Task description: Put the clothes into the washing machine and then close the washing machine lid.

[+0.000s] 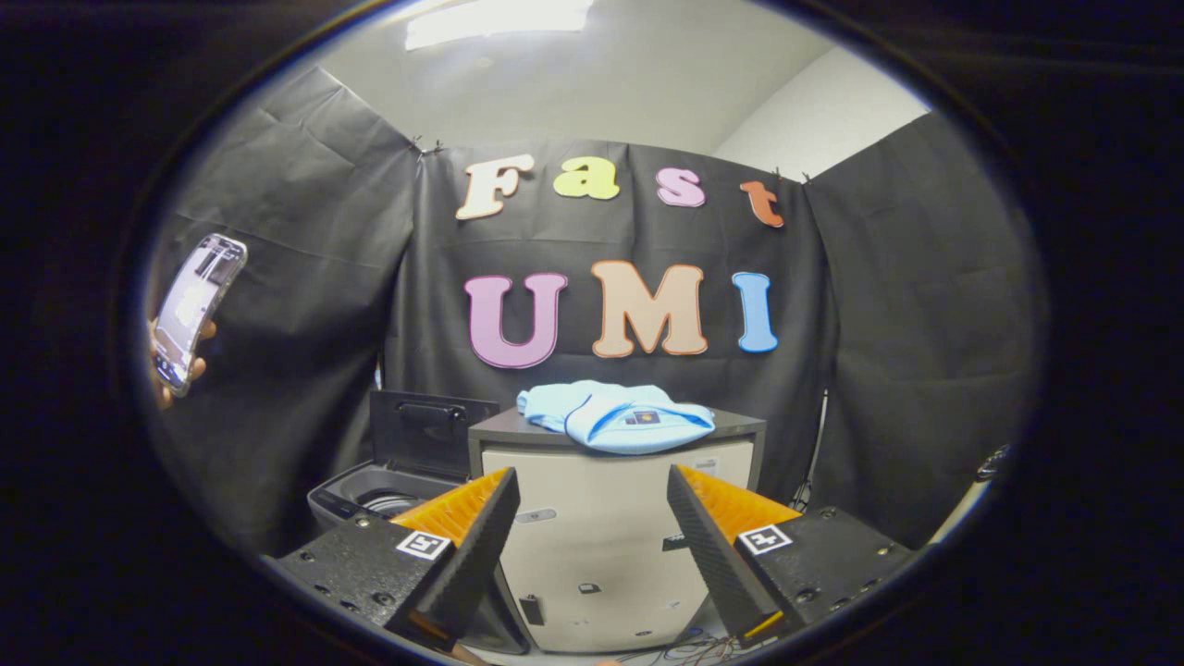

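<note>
My jaws (592,527): wide, nothing held. Blue clothes (615,416) atop cabinet (601,546) ahead; washer (393,495) beside it, lid (427,430) up.

The light comes from a ceiling lamp (499,20) above, which is overexposed and glares white. The black cloth (305,277) takes much of the light, so the booth looks rather dim, with soft sheen on its folds. The middle is sharp. The fisheye bends straight lines near the rim, and the phone (196,310) there looks slightly blurred and reflects light.
</note>
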Demonstrator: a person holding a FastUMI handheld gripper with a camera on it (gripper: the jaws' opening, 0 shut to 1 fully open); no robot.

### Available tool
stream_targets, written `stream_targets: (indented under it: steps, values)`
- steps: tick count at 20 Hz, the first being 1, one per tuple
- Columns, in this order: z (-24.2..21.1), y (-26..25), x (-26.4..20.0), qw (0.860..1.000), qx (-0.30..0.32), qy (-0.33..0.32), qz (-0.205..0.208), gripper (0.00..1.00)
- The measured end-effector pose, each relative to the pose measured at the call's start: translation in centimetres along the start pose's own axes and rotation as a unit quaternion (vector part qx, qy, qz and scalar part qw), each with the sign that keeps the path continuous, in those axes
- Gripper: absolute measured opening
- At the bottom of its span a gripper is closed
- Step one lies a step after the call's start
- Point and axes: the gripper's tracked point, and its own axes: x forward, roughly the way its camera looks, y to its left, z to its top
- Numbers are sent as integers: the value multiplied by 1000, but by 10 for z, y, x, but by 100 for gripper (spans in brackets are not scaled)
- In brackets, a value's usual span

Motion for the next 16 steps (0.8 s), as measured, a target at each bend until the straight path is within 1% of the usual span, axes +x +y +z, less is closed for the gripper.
stream_targets:
  steps: [11,16]
  values:
    - [-3,-4,7,1000,5,4,-3,97]
    - [-6,2,15,1000,4,10,5,97]
